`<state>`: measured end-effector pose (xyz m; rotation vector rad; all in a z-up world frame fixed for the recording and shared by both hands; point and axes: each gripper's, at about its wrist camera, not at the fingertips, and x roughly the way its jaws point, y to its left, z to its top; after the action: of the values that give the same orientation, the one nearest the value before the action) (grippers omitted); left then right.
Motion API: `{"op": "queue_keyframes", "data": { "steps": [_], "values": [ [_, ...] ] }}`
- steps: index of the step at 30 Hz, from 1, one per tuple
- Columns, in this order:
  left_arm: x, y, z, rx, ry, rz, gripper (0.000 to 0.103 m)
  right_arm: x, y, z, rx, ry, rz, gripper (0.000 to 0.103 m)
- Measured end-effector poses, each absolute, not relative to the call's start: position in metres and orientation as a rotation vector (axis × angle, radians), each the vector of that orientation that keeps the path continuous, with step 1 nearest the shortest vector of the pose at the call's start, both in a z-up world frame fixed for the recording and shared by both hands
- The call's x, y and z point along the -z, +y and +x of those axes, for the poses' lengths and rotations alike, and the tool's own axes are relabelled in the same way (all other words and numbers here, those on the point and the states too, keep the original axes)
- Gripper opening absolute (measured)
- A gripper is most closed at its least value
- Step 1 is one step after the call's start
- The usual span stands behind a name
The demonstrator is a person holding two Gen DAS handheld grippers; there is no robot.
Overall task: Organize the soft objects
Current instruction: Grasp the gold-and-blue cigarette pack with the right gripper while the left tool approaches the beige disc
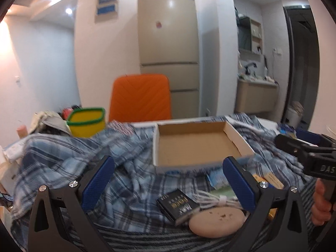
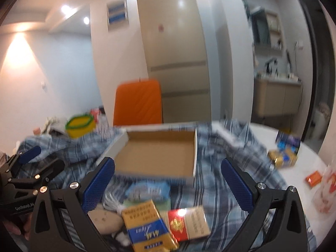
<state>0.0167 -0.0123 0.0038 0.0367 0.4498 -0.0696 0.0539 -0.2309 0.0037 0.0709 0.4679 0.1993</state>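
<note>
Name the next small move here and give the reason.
Probably lower the right gripper onto the yellow-and-blue packet just below it and close. Both grippers are open and hold nothing, the cardboard box ahead looks empty, and the packets lie loose on the plaid cloth in front of it. The left gripper hovers over the black box.

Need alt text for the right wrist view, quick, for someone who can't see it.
The right gripper hangs open, holding nothing, above small packets on a blue plaid cloth: a yellow-and-blue pack and a red-and-gold pack. Beyond lies an empty cardboard box; the left gripper shows at the left edge.
</note>
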Motion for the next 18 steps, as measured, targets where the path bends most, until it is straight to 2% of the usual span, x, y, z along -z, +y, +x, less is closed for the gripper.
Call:
{"op": "queue_keyframes", "data": {
  "steps": [9, 13, 18],
  "values": [
    [0.025, -0.037, 0.025, 0.173, 0.587, 0.066, 0.098, 0.035, -0.23, 0.068, -0.418, 0.752, 0.12, 0.095],
    [0.023, -0.035, 0.023, 0.187, 0.575, 0.063, 0.098, 0.047, -0.215, 0.059, -0.415, 0.762, -0.061, 0.093],
    [0.02, -0.032, 0.03, 0.276, 0.669, 0.091, 0.098, 0.053, -0.201, 0.05, -0.444, 0.777, -0.2, 0.092]
  ]
}}
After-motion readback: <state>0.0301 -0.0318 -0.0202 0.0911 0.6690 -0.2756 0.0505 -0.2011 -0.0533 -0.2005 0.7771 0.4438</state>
